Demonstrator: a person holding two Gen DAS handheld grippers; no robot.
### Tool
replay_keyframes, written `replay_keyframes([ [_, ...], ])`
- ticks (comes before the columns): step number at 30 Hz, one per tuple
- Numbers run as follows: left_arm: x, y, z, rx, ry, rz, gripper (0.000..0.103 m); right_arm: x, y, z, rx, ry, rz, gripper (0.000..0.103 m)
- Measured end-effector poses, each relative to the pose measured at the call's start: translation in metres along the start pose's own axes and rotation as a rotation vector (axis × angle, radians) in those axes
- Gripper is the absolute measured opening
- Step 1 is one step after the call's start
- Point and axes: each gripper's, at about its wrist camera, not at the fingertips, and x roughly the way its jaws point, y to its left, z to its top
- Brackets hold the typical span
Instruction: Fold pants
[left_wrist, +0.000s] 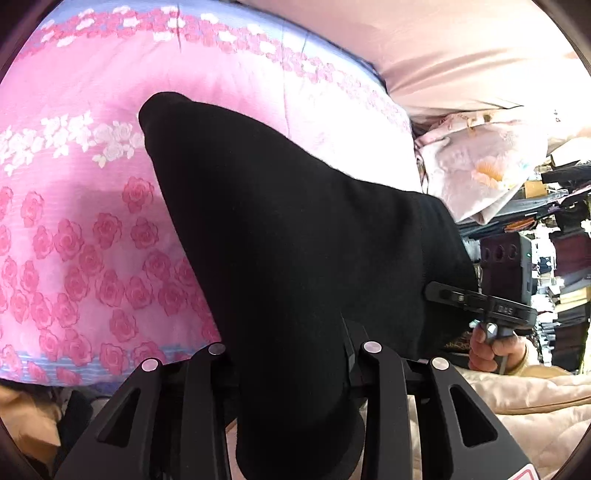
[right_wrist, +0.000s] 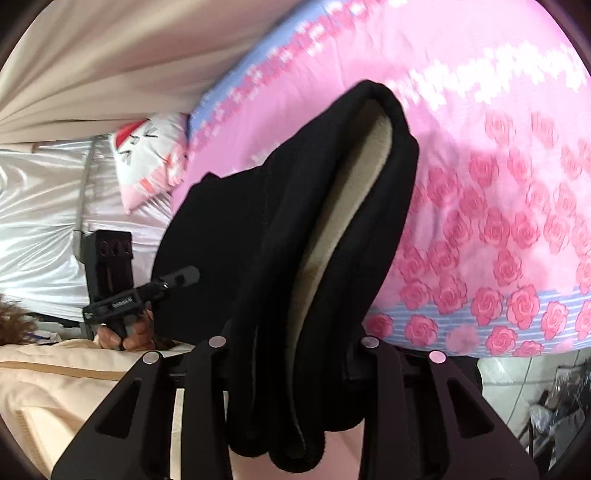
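Nearest, the left tongs (left_wrist: 295, 354) are clamped on a thick bunch of the black pants (left_wrist: 280, 221), and the right tongs (right_wrist: 295, 347) pinch several stacked layers, pale lining showing between them. Both bites look narrow, though the fingertips are buried in cloth, so how deep they reach is unclear. The pants hang lifted over the pink rose-print bed (left_wrist: 74, 229). Risk: an inner layer slides out of the right tongs, or uneven hands skew the fold.
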Motion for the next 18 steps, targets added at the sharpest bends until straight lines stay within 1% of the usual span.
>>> replay_keyframes([
  [2,0.016,0.007,0.006,-0.016,0.03,0.011,0.03,0.016,-0.011,0.003,0.036,0.028,-0.012,0.031],
  [4,0.032,0.017,0.017,-0.037,0.068,0.025,0.03,0.024,-0.01,0.01,0.034,0.04,-0.025,0.031],
  [5,0.036,0.02,0.024,-0.04,0.08,0.037,0.029,0.022,-0.002,0.017,0.001,0.031,-0.03,0.031],
  [7,0.03,0.011,0.04,0.003,0.071,0.047,0.029,0.007,0.022,0.037,-0.083,-0.026,-0.028,0.031],
  [8,0.023,0.004,0.05,0.038,0.046,0.056,0.029,0.001,0.029,0.046,-0.118,-0.057,-0.028,0.031],
  [9,0.01,-0.006,0.065,0.082,0.002,0.058,0.029,-0.007,0.038,0.057,-0.151,-0.094,-0.028,0.031],
  [10,-0.003,-0.013,0.079,0.112,-0.039,0.058,0.029,-0.022,0.053,0.075,-0.201,-0.155,-0.026,0.031],
  [13,-0.043,-0.034,0.123,0.203,-0.19,0.061,0.03,-0.05,0.08,0.115,-0.281,-0.268,-0.008,0.031],
  [15,-0.067,-0.048,0.156,0.249,-0.288,0.06,0.03,-0.065,0.1,0.146,-0.346,-0.342,-0.006,0.031],
  [17,-0.082,-0.057,0.182,0.279,-0.352,0.06,0.03,-0.073,0.114,0.176,-0.395,-0.397,-0.004,0.031],
  [18,-0.088,-0.062,0.196,0.298,-0.389,0.074,0.03,-0.074,0.118,0.191,-0.415,-0.421,-0.008,0.031],
])
